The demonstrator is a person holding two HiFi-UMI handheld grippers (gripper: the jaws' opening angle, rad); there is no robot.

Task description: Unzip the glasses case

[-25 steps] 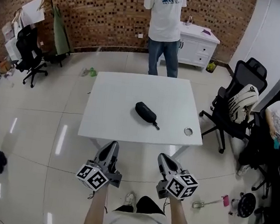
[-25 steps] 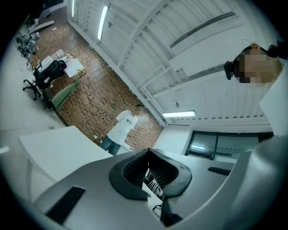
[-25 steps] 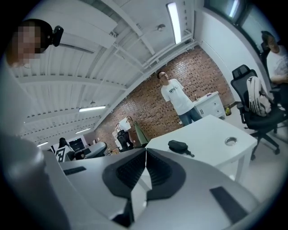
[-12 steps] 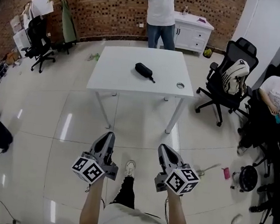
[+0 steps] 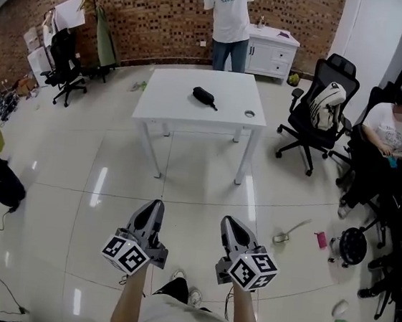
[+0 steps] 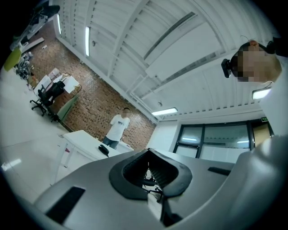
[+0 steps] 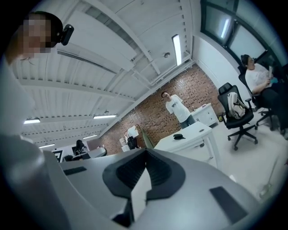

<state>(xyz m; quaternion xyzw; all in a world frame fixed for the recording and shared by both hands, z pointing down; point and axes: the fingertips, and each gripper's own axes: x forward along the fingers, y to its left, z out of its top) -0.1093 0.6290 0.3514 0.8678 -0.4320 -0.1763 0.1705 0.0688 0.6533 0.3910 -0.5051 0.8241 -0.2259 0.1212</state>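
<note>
Table [image 5: 192, 112] now farther off than half second ago, at 12 o'clock in head view. Glasses case [image 5: 203, 96] lies on it. Left gripper [image 5: 155, 205] and right gripper [image 5: 228, 221] well apart from table; each claw closed, tips together, nothing held. Gripper views alone show ceiling lamps [image 6: 164, 111]. Count: one case, one table, two grippers, one standing person [image 5: 229, 12] at 12 o'clock, one seated person [image 5: 386, 131] at 2 o'clock.
</note>
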